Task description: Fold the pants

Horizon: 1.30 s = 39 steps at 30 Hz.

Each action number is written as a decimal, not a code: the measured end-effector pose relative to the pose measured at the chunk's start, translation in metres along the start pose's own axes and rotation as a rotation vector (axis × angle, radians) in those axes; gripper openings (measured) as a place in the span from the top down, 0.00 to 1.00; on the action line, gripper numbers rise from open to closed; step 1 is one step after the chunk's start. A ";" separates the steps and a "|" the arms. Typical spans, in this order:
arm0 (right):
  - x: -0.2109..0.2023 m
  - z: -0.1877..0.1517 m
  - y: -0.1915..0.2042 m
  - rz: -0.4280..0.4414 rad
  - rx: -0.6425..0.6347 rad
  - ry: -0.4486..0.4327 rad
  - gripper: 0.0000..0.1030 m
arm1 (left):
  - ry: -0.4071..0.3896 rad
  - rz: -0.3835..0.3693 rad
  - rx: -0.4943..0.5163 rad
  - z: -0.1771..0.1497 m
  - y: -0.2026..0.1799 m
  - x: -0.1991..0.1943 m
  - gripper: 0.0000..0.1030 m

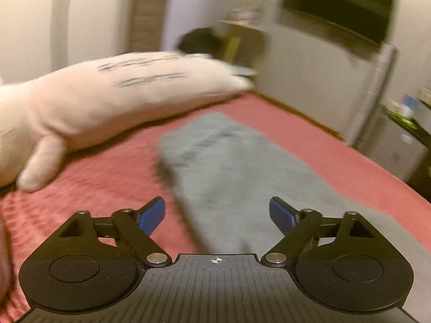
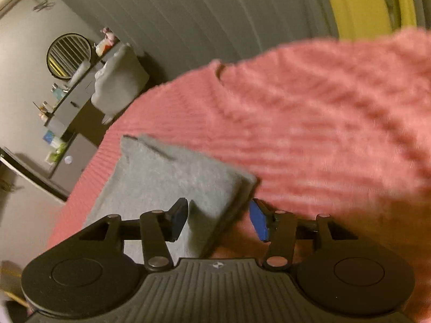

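Left gripper (image 1: 217, 215) with jaws spread wide; right gripper (image 2: 218, 222) likewise parted, both empty.

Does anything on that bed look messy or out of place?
Nothing stands out. The grey pants lie folded lengthwise in a fairly neat strip on the pink bedspread, beside a long cream plush pillow. Both claws, left and right, are open and hold nothing.

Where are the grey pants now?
The grey pants lie on the pink bedspread, centre of the left wrist view, right of the white plush pillow.
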State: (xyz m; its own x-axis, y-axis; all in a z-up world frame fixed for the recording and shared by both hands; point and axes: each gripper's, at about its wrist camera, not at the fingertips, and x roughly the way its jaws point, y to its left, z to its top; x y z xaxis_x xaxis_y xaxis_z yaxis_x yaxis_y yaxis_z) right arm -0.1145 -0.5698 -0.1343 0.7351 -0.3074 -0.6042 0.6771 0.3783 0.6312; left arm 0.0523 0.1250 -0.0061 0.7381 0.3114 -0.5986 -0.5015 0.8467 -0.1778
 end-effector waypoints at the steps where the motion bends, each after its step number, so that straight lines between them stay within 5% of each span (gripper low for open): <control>1: 0.000 -0.001 0.000 0.012 0.012 -0.002 0.44 | 0.004 -0.049 0.031 -0.004 -0.012 -0.003 0.08; 5: 0.005 -0.001 0.006 0.043 0.020 0.009 0.26 | 0.078 -0.250 0.131 -0.036 -0.062 -0.010 0.08; 8: -0.002 -0.004 0.023 0.001 -0.033 0.012 0.26 | 0.147 -0.371 0.230 -0.060 -0.103 -0.016 0.09; 12: -0.036 -0.018 0.056 -0.136 -0.183 -0.207 0.26 | 0.066 -0.434 0.413 -0.080 -0.163 -0.032 0.09; 14: -0.038 -0.036 0.083 -0.038 -0.286 -0.251 0.26 | 0.052 -0.479 0.430 -0.086 -0.190 -0.030 0.07; 18: -0.001 -0.098 0.168 0.239 -0.606 -0.082 0.26 | 0.022 -0.514 0.430 -0.101 -0.238 -0.016 0.07; 21: 0.030 -0.159 0.230 0.371 -0.831 -0.009 0.26 | -0.049 -0.442 0.536 -0.108 -0.258 0.011 0.07; 24: 0.064 -0.199 0.265 0.404 -0.951 0.054 0.25 | -0.098 -0.277 0.643 -0.110 -0.256 0.056 0.06; 25: 0.076 -0.208 0.269 0.389 -0.999 0.069 0.20 | -0.103 -0.231 0.660 -0.108 -0.244 0.072 0.03; 27: 0.100 -0.220 0.266 0.292 -1.130 0.071 0.17 | -0.063 -0.254 0.597 -0.088 -0.211 0.097 0.00; 29: 0.103 -0.204 0.253 0.347 -1.121 0.059 0.16 | -0.009 -0.246 0.442 -0.058 -0.172 0.116 0.00; 33: 0.118 -0.146 0.214 0.190 -1.079 -0.039 0.04 | -0.014 -0.017 0.326 -0.019 -0.099 0.153 0.00; 36: 0.121 -0.083 0.176 0.131 -0.899 -0.045 0.04 | -0.001 0.033 0.183 0.006 -0.044 0.164 0.00; 39: 0.117 -0.033 0.149 -0.103 -0.851 -0.112 0.12 | -0.052 0.123 0.353 0.013 -0.043 0.160 0.00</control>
State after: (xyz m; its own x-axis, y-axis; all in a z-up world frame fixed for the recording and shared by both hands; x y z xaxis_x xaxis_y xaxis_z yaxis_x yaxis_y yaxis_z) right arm 0.0717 -0.5206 -0.1271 0.7011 -0.4434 -0.5585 0.5172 0.8554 -0.0299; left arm 0.1974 0.1440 -0.0838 0.7088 0.4336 -0.5564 -0.4080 0.8954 0.1781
